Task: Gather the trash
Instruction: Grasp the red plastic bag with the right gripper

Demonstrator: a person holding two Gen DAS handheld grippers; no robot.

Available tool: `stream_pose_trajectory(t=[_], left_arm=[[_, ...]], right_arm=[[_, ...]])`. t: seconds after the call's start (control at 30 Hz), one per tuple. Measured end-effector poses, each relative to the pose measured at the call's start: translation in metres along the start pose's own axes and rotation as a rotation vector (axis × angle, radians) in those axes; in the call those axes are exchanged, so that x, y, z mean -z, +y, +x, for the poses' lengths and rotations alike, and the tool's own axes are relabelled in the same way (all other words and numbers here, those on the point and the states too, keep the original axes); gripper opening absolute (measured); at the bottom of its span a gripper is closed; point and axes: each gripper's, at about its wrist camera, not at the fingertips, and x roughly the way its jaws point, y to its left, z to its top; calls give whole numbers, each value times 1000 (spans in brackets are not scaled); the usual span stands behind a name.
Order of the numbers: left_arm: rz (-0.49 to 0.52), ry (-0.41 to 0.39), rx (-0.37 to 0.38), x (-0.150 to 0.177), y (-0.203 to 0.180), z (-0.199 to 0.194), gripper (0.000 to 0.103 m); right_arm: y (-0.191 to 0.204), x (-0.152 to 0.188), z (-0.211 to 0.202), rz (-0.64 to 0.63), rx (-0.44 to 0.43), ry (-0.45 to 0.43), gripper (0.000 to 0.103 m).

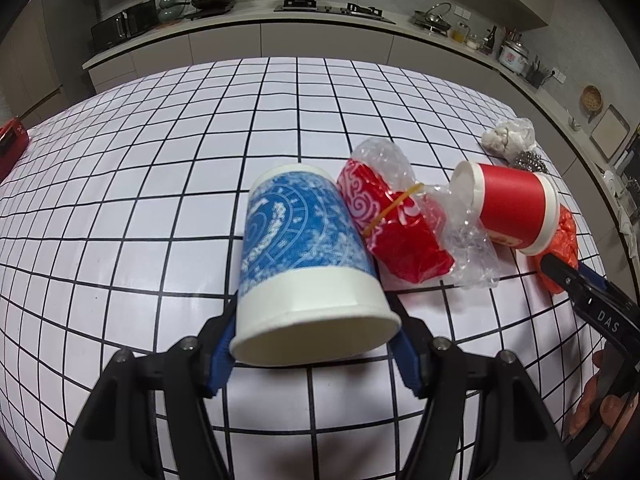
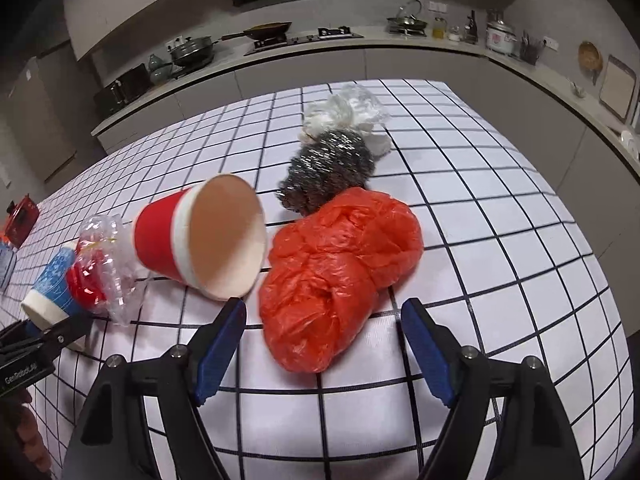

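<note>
Two cups | blue cup (image 1: 304,256) gripped in left hand-held gripper (image 1: 316,344), mouth toward camera | right hand-held gripper (image 2: 324,344) open

Left gripper (image 1: 316,354), lower centre of frame: blue pads closed against the blue paper cup (image 1: 304,264). Right gripper (image 2: 322,350), lower centre: jaws spread, pads clear.

White letters "DAS" stand on the black body of the right gripper (image 1: 560,276) at the right edge of the left wrist view. "GenRobot.AI" is printed in white on the left gripper (image 2: 60,332) at the lower left of the right wrist view. The white script on the blue cup (image 1: 304,256) is too blurred to read.
</note>
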Motion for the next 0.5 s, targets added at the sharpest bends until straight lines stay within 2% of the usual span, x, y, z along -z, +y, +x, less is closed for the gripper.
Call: stream_pose_trajectory(t=[0.03,0.07,0.13,0.2,0.33,0.37,0.4,0.47,0.5], left_arm=[[-2,-1,-1,0,0,1,67],[-2,-2,-2,0,-1,1,67],[-1,-6,-5,1,-2,1,67],[-5,-9,-2,2,-1,1,67],[-19,-11,-3,3,1,0,67],[-21,-11,-5,4,1,-1,68],[-23,-10,-8,4,1,0,68],[-25,-11,-13,4,1,-1,68],[-26,-12,-14,4,1,-2,68]], right_arm=[[-2,0,1,7,5,3,80],[-6,1,1,17,12,5,73],[-13,2,0,34,6,8,49],[-20,4,-3,40,7,3,38],[-24,5,-5,17,11,5,40],[-22,4,-4,0,23,11,50],[-20,3,-3,-9,41,5,67],[-17,0,-3,-19,53,-21,79],[-17,-2,-3,-22,50,-25,79]])
